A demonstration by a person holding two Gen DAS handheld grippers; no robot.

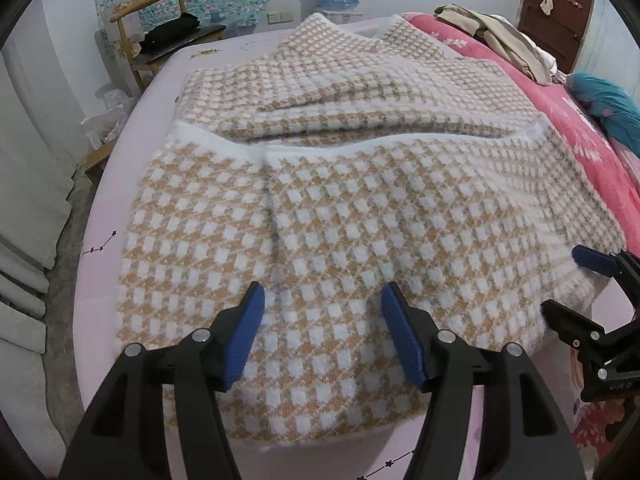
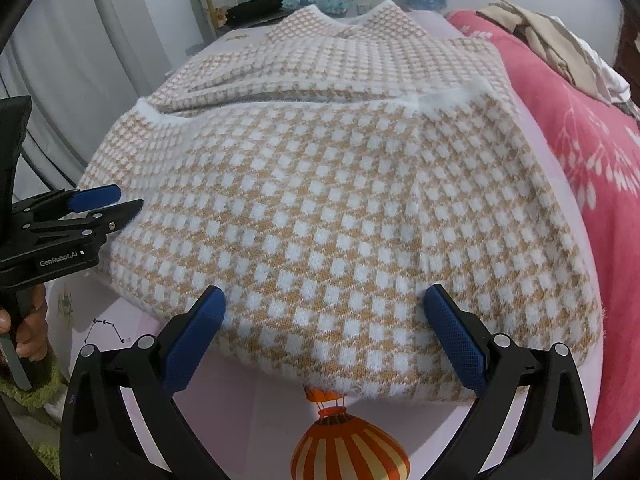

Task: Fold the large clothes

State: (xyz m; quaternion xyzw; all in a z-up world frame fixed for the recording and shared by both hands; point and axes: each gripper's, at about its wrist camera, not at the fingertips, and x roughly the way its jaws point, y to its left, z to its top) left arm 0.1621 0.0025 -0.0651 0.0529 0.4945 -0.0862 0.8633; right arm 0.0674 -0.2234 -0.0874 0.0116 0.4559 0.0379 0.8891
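While the fuzzy tan-and-white checked sweater [image 1: 340, 208] is lying folded on the pink bed sheet [image 1: 100, 216], I am holding my left gripper [image 1: 322, 300] over its near edge, jaws apart and gripping nothing. My right gripper [image 2: 325, 300] is gaping wide, also empty.

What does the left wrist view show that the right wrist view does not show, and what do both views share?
Only the left wrist view shows the brown wooden door and the teal pillow on the right.

Only the right wrist view shows the orange striped balloon print on the pink bed sheet and the person's hand on the left gripper's handle.

Both show the folded tan-and-white checked knit sweater, the pink floral blanket, the wooden chair and both grippers, left gripper and right gripper, open.
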